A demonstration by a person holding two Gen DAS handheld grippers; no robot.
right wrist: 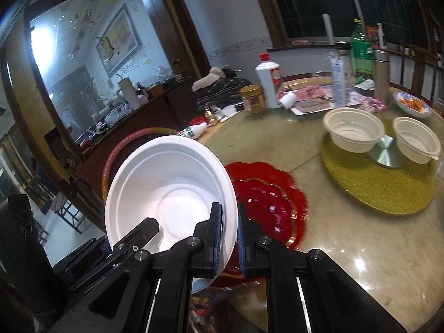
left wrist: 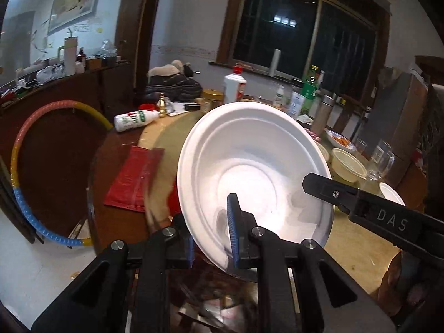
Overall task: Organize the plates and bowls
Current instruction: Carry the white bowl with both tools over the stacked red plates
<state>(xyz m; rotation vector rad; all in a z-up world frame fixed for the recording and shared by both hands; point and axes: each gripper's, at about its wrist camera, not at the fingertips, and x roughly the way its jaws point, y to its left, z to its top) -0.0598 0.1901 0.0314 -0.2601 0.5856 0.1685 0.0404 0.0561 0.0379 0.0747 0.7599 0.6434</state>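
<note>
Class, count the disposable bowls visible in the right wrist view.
3: white foam bowl gripped by both hand-held grippers, two cream plastic bowls on the round green mat. Others may be hidden.

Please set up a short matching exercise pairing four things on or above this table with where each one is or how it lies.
Things:
1. white bowl
2. red scalloped plate
3. two cream bowls
4. white squeeze bottle

Places or states:
A. lying on its side near the far table edge
B. standing on the green round mat
C. held tilted, its rim between the fingers of both the left gripper and the right gripper
D. flat on the table beneath the held bowl

Pairs: 1-C, 2-D, 3-B, 4-A
</note>
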